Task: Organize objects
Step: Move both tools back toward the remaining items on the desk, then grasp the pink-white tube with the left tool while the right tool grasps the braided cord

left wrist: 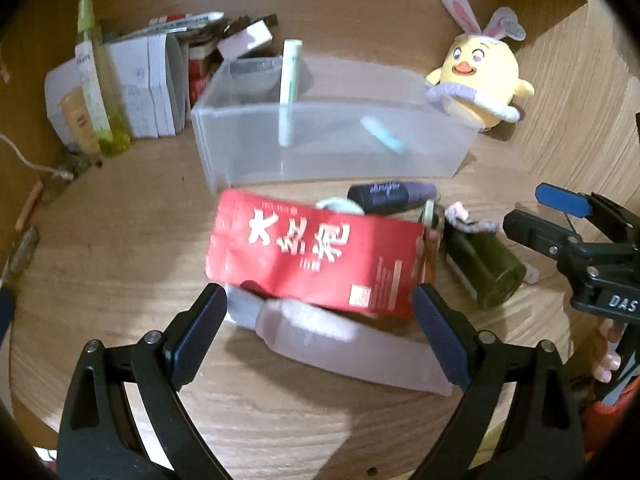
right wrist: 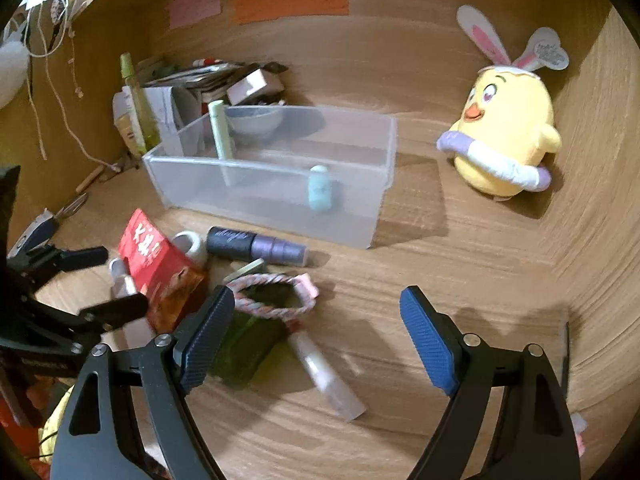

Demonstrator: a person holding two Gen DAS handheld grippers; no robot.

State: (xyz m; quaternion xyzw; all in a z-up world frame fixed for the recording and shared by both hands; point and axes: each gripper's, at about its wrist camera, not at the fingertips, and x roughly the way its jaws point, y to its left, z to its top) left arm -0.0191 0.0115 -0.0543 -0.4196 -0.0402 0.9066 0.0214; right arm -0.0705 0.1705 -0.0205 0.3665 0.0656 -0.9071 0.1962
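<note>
Both grippers were spread wide and held nothing. Left gripper (left wrist: 320, 320) hung over the red packet (left wrist: 316, 260), which lay across a pale pink bottle (left wrist: 352, 344). Right gripper (right wrist: 318, 334) hovered above the bare desk (right wrist: 460, 264), its left finger beside a dark green bottle (right wrist: 248, 344) wearing a braided hair tie (right wrist: 272, 294).

Judging by the overlap, closing on the packet could catch the bottle beneath and roll it; the hair tie might slip off if the green bottle is lifted.

Loose items in front: one packet, one pink bottle, one green bottle, one purple tube (right wrist: 256, 248), one clear tube (right wrist: 324, 372). Inside the clear bin (right wrist: 360, 236) behind: two pale tubes and one bowl. One plush chick (right wrist: 508, 136) sat at the far right.
</note>
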